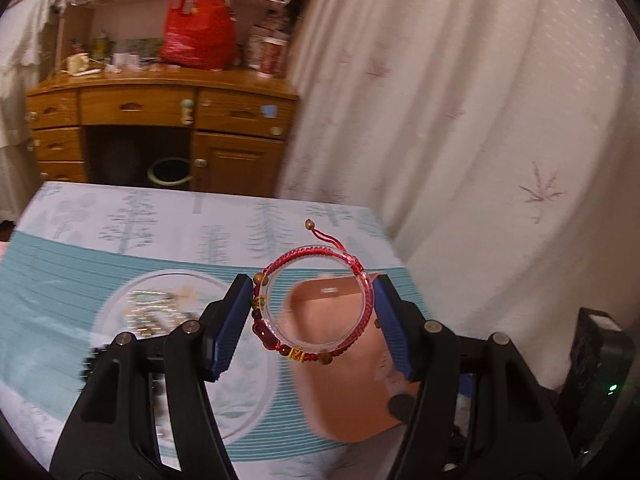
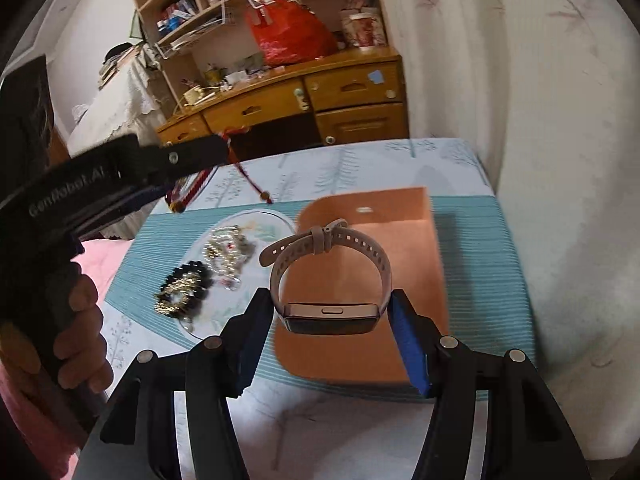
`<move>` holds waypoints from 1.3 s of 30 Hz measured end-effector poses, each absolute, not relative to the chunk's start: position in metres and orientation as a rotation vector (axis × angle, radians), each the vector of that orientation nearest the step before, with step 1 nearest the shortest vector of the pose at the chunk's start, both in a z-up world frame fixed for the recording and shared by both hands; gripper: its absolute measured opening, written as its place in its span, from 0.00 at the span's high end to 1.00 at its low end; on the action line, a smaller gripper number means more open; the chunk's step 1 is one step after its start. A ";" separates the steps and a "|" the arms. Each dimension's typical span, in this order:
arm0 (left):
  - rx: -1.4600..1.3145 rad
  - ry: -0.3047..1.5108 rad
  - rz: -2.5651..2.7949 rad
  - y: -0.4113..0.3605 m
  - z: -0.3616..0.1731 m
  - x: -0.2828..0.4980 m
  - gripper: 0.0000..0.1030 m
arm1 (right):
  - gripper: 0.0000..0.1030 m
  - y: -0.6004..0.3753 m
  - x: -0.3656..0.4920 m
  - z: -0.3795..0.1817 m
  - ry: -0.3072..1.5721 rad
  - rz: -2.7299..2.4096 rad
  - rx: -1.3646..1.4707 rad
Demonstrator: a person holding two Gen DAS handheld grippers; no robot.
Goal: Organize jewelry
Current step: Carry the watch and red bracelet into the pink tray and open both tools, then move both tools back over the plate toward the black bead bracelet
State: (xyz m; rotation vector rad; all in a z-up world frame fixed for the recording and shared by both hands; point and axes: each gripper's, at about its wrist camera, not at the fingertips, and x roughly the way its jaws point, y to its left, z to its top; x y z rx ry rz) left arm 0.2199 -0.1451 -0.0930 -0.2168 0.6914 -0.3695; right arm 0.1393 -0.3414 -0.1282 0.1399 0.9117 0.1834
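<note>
In the left wrist view my left gripper (image 1: 313,300) is shut on a red braided bracelet (image 1: 316,254) with brown and gold beads, wound on a clear ring and held upright in the air. Below it lies an orange tray (image 1: 340,392). In the right wrist view my right gripper (image 2: 332,300) is shut on a beige-pink smartwatch (image 2: 332,316), its strap looped above the orange tray (image 2: 400,248). The left gripper (image 2: 192,160) shows at upper left with the bracelet (image 2: 200,184) and a hand (image 2: 80,320) on its grip.
A clear plate (image 2: 276,216) left of the tray holds a black bead bracelet (image 2: 188,280) and pearl-and-gold chains (image 2: 228,248). The table has a teal tree-print cloth (image 2: 480,280). Behind stand a wooden desk (image 1: 160,100) with a red bag (image 1: 196,36), and a pale curtain (image 1: 480,120) at the right.
</note>
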 end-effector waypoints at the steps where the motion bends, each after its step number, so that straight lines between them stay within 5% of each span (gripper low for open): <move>1: -0.220 0.691 -0.390 -0.153 -0.094 0.222 0.42 | 0.41 -0.346 0.139 -0.129 0.916 0.173 0.143; 3: -0.216 0.709 -0.427 -0.168 -0.097 0.228 0.43 | 0.36 -0.360 0.136 -0.132 0.922 0.160 0.168; 6: -0.187 0.778 -0.507 -0.188 -0.109 0.238 0.37 | 0.10 -0.376 0.135 -0.138 0.922 0.151 0.226; 13: -0.160 0.818 -0.502 -0.192 -0.125 0.240 0.22 | 0.09 -0.377 0.132 -0.142 0.918 0.150 0.250; 39: -0.032 0.931 -0.242 0.030 -0.155 0.209 0.22 | 0.02 -0.209 0.154 -0.139 0.995 0.217 0.408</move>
